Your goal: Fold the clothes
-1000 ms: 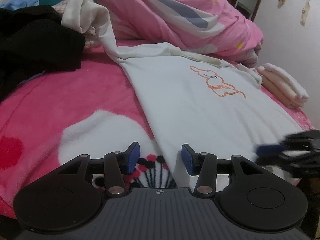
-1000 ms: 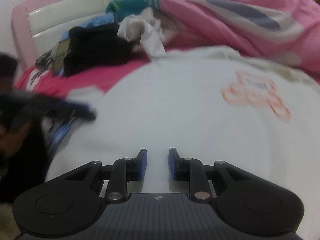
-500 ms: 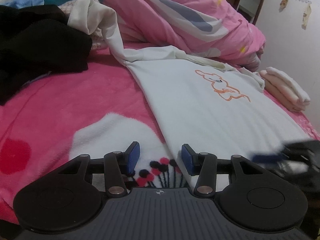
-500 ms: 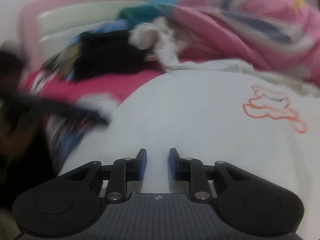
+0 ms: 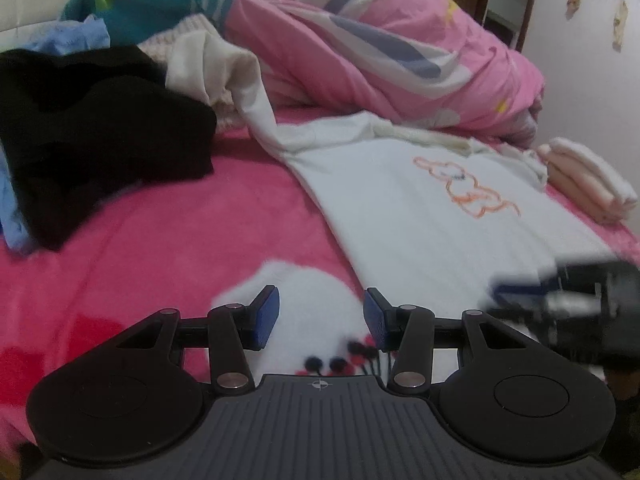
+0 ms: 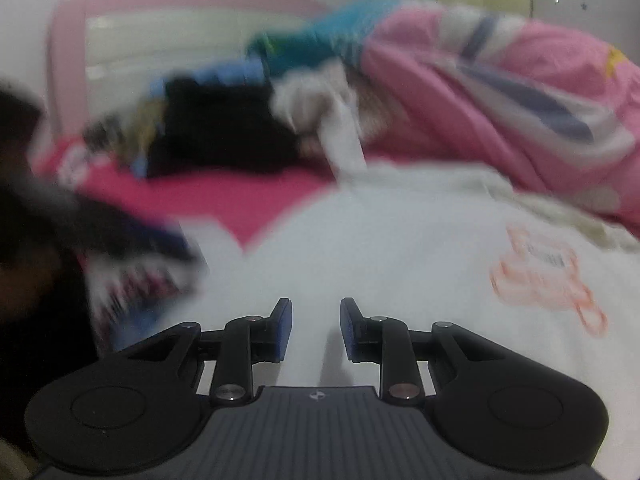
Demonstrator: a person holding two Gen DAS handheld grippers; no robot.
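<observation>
Though spread flat, white shirt (image 5: 432, 216)

A home bedroom: pink-blanketed bed (image 5: 160, 240), rumpled duvet (image 5: 380, 60) (pink too), padded headboard (image 6: 160, 28).

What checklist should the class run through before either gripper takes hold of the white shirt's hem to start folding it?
1. Left gripper open and empty: ok, jaws apart with nothing between them.
2. Right gripper open and empty: ok, jaws apart over the cloth.
3. White shirt spread flat with the print up: mostly ok, but one sleeve trails up toward the clothes pile.
4. Left gripper lined up with the hem: not ok, it points at the pink blanket beside the shirt's edge.
5. Black garment off the shirt: ok, it lies apart on the blanket.
6. Right gripper touching the cloth: cannot tell, the view is blurred.
</observation>
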